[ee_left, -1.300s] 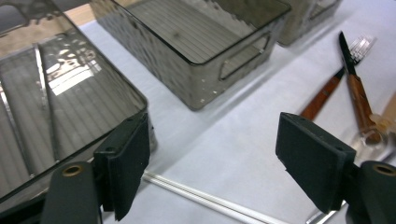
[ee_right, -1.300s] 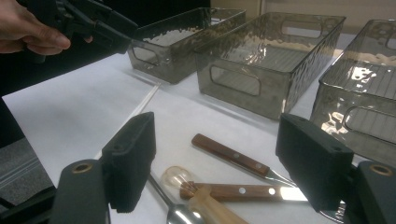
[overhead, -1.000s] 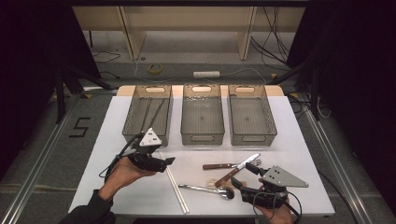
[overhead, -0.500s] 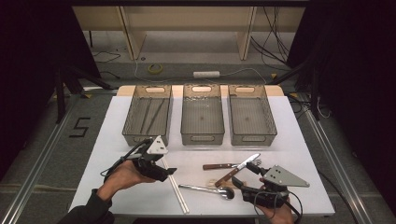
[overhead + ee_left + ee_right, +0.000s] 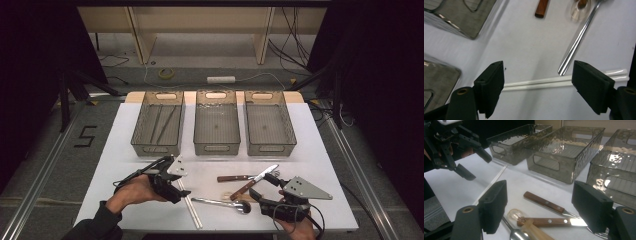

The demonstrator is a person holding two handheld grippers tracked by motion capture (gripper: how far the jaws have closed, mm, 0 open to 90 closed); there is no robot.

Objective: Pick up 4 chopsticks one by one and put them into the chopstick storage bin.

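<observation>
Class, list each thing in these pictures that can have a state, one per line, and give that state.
Left claw: open, above the white chopsticks, not gripping.
Right claw: open, holding nothing.
Left bin: holds thin utensils.
Middle bin: looks empty.
Right bin: looks empty.
Metal spoon: lying flat on the table.

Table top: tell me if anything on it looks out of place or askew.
Nothing damaged or spilled. The white chopsticks, metal spoon and two wooden-handled knives lie loose at mixed angles before the three bins, some overlapping. The left tool hangs open over the chopsticks.
</observation>
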